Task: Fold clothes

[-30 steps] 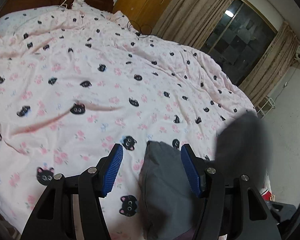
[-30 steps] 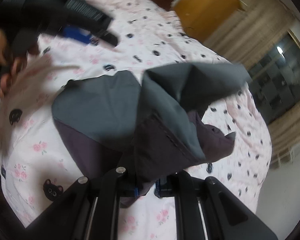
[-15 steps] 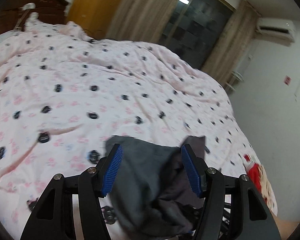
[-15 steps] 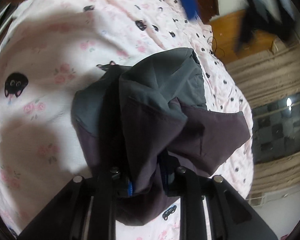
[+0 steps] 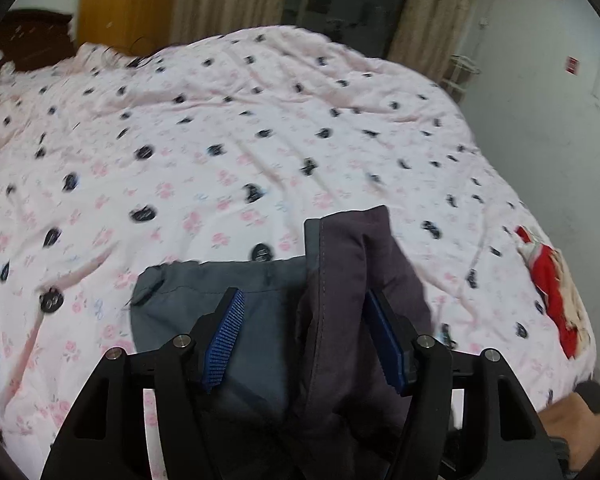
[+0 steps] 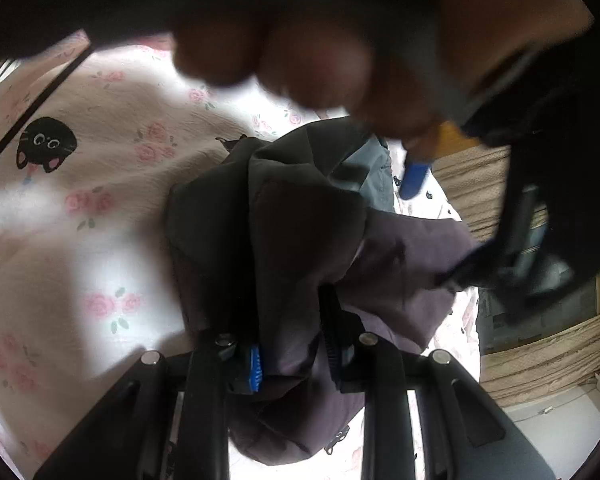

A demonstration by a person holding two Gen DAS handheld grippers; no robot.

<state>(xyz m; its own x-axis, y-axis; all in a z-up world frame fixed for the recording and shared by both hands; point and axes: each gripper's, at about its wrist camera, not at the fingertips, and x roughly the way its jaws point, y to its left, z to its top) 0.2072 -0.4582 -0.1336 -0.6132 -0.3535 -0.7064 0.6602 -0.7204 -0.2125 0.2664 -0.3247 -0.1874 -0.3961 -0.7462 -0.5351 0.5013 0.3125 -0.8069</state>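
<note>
Lying bunched near the bed's point(image 5: 228, 128) near edge, the grey and dark purple garment point(image 5: 260, 320) rests on the pink bedcover printed with black cats and roses; its grey part spreads flat toward the left, while the purple part stands up in a fold on the right. In the left wrist view the left gripper point(image 5: 308, 340) hangs over the garment with its jaws wide apart; the purple fold rises between the two blue pads and lies against the right pad, the left pad clear of it above the grey cloth; nothing is pinched. In the right wrist view the right gripper point(image 6: 296, 360) has its jaws nearly together, clamped on a thick wad of the garment point(image 6: 284, 240), the cloth bulging up and out over both fingers; one blue pad shows at the left finger, the other is buried in fabric. A blurred hand point(image 6: 320, 60) fills the top of that view, close above the garment. A red and cream cloth point(image 5: 556, 300) lies at the bed's right edge, well apart from the garment.
</note>
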